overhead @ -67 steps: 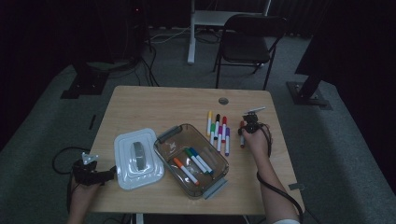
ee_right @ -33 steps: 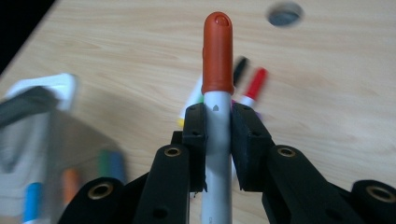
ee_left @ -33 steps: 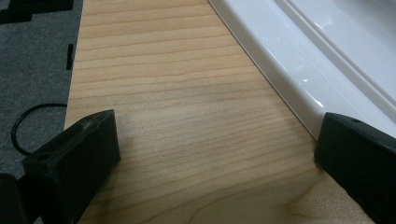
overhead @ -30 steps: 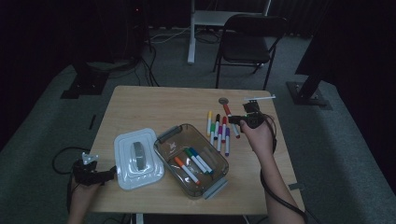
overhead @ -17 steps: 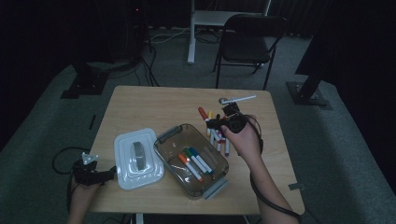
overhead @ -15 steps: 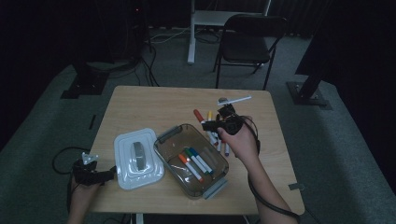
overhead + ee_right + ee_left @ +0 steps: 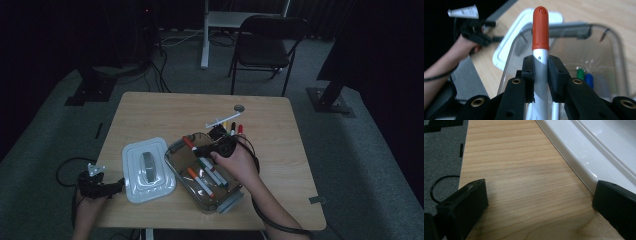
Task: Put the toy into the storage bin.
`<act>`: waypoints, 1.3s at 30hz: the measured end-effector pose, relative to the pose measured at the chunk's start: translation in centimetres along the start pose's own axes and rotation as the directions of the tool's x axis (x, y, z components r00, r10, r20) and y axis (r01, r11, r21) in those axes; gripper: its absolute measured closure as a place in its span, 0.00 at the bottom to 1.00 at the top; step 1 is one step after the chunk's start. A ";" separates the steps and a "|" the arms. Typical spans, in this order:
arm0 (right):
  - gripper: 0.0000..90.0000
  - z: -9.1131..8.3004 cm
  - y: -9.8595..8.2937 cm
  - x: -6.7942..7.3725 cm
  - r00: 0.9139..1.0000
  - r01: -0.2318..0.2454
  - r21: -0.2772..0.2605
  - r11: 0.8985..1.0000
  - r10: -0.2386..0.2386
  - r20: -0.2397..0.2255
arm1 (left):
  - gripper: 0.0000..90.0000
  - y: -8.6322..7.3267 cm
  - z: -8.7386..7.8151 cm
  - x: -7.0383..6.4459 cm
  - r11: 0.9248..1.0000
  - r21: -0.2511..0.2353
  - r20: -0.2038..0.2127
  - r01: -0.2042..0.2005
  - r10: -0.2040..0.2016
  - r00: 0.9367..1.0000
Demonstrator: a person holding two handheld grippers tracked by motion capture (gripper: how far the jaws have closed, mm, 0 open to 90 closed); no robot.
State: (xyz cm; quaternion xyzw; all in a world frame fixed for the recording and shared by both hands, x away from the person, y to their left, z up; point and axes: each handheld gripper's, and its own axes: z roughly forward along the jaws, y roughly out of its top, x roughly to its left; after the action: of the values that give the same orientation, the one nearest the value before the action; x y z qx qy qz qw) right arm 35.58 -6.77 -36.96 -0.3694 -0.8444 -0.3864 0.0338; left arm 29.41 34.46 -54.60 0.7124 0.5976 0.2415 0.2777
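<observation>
Readable text: none in any view.
Marker point(image 7: 540, 57): barrel shows no legible print.
Lid point(image 7: 146, 170): no label or number legible.

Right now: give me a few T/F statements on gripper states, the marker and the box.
1. The right gripper is shut on the red-capped marker. True.
2. The left gripper is clamped on the white lid. False: its jaws stand wide apart over bare table, with the lid's edge beside one jaw.
3. The held marker is over the clear box. True.
4. The clear box is empty. False: several markers lie in it, among them an orange-capped marker.
5. The white lid sits on the clear box. False: it lies on the table beside it.
</observation>
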 end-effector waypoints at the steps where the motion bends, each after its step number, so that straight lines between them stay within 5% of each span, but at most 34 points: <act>1: 0.85 0.4 -0.1 0.2 1.000 0.001 0.005 1.000 -0.001 -0.004 | 0.01 0.0 0.0 0.0 1.000 0.000 0.001 0.003 -0.003 1.000; 17: 0.85 6.3 -1.5 0.8 1.000 -0.004 0.189 0.982 0.007 -0.017 | 0.01 0.0 0.0 0.0 1.000 -0.002 0.000 0.002 -0.002 1.000; 28: 0.85 9.2 -2.1 0.7 1.000 -0.008 0.311 0.950 0.013 -0.014 | 0.01 0.0 0.0 0.0 1.000 -0.001 -0.001 0.003 -0.003 1.000; 35: 0.85 10.9 -2.7 0.4 1.000 0.000 0.403 0.915 0.003 -0.006 | 0.01 0.0 0.0 0.0 1.000 0.000 0.000 0.002 -0.002 1.000; 39: 0.85 11.5 -2.9 0.5 1.000 0.002 0.425 0.905 -0.002 -0.001 | 0.01 0.0 0.0 0.0 1.000 0.000 0.000 0.002 -0.002 1.000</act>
State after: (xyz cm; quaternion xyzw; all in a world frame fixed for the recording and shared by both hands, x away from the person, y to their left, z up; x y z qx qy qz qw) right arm 36.00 0.09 -46.68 -0.3521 -0.9088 -0.1933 0.1130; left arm 29.40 34.45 -54.61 0.7117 0.5983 0.2411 0.2782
